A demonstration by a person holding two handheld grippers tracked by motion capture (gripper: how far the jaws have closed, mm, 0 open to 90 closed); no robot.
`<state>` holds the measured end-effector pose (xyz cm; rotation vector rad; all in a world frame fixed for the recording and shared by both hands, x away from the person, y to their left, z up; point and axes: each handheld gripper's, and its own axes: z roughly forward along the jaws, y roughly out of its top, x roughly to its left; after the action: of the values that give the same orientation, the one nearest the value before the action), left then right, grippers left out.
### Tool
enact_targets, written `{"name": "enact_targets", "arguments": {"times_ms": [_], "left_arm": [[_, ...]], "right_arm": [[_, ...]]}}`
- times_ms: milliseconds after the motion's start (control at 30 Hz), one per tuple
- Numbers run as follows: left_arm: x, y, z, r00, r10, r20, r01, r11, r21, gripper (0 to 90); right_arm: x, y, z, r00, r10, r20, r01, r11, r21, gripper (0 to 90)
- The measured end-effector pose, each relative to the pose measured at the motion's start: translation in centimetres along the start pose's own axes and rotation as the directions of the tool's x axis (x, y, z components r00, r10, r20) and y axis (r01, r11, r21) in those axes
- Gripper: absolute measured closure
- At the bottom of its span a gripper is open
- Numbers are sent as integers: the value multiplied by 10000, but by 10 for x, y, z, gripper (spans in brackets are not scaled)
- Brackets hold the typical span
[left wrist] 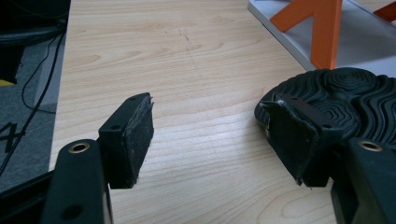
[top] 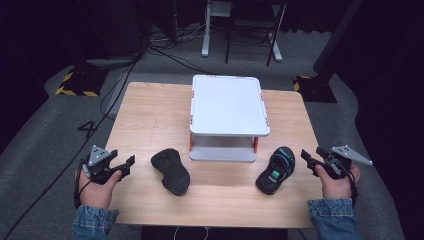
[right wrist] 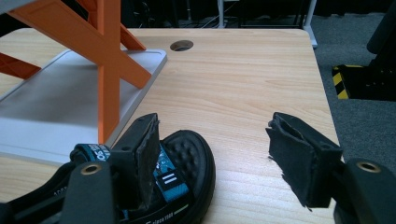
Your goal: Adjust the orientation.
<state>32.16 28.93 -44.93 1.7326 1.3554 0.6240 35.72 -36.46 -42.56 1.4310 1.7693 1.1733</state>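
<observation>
Two black sandals lie on the wooden table (top: 150, 115) in front of a white two-tier stand (top: 228, 105) with orange legs. The left one (top: 171, 170) is turned sole up, its ridged tread showing (left wrist: 348, 91). The right sandal (top: 275, 170) sits upright, with teal strap markings (right wrist: 175, 179). My left gripper (top: 121, 166) (left wrist: 212, 137) is open near the table's left front edge, a short way left of the overturned sandal. My right gripper (top: 310, 161) (right wrist: 212, 154) is open just right of the upright sandal, with only bare tabletop between its pads.
The stand's lower shelf (right wrist: 60, 100) and orange legs (right wrist: 109, 65) rise close behind the right sandal. A cable hole (right wrist: 181, 45) sits far back in the tabletop. Beyond the table are grey carpet, cables and a chair frame (top: 252, 30).
</observation>
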Motion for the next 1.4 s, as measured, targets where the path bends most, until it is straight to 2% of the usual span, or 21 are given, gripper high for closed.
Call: {"name": "enact_targets", "arguments": {"times_ms": [433,567,667,800,933,1033,1167,1200,1233,1267,1367,1400], "left_arm": [[1,-3,-7,10000,-50,4,50,10000,-74,320],[1,-3,-10,9999,-115,-33,114,9999,-102,320],[0,-1,-12,10000,-34,-18,34,9999,-165,320],[-1,-1,-11,10000,41,54,-40,9999,-110,320],[-3,-1,-10,10000,44,64,-44,9999,-113,320],[-4,0,-11,9999,91,111,-89,9999,-146,320],[-5,1,-13,9999,104,84,-103,9998,-185,320],[-5,0,-14,9999,102,70,-101,9998,-177,320],[-4,0,-14,9999,111,64,-109,9997,-213,320],[-4,-1,-16,10000,86,36,-85,9998,-186,320],[0,-6,-21,9999,-32,-117,30,9998,-180,321],[0,-6,-21,9999,-32,-117,30,9998,-180,321]], "right_arm": [[-1,1,7,10000,-1,-72,2,9999,119,338],[3,1,9,9999,-54,-145,57,9998,214,338],[8,2,10,9995,-251,-215,257,9993,258,338],[8,2,11,9993,-265,-244,272,9992,279,338],[17,3,10,9976,-493,-481,506,9984,262,338],[28,6,9,9941,-754,-780,772,9968,205,338],[38,7,9,9912,-819,-1043,840,9963,159,344],[46,9,9,9863,-917,-1371,949,9953,169,361],[46,9,9,9863,-917,-1371,949,9953,169,361],[57,11,9,9787,-1097,-1734,1139,9934,146,371],[75,14,11,9642,-1468,-2211,1520,9884,67,372],[75,14,11,9642,-1468,-2211,1520,9884,67,372]]}}
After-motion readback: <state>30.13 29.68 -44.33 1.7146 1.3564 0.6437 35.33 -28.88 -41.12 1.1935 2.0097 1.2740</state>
